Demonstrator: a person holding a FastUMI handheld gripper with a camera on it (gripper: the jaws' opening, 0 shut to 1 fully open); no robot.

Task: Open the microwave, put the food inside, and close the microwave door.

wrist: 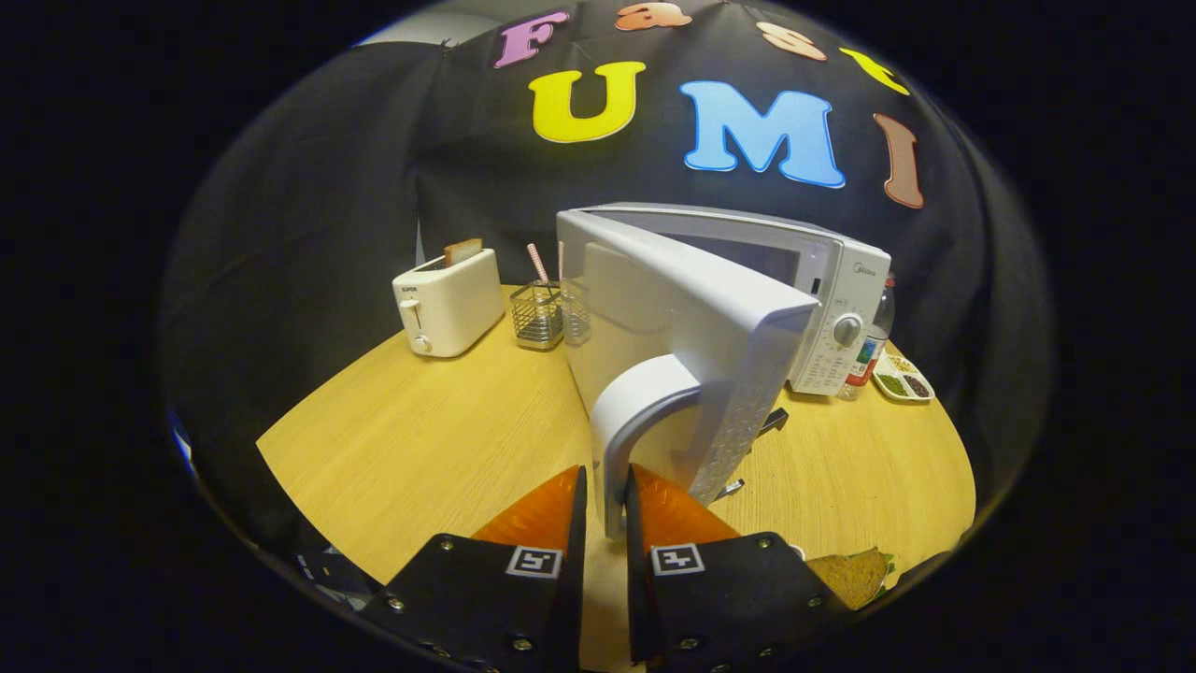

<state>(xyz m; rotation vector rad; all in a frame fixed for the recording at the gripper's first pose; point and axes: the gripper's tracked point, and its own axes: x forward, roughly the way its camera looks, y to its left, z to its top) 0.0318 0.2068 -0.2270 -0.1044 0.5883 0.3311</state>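
The microwave door handle [624, 439] is held between the two orange fingers [547, 509] of the gripper [605, 500], which are narrowed onto its lower end. The food [855, 572], a sandwich, is seen on the wooden table [420, 449] just right of the gripper. Directly ahead, the door [691, 327] is swung partly open. Beyond it the microwave [822, 299] is placed. Further left, a wire basket [537, 316] and a toaster [447, 304] are seen.
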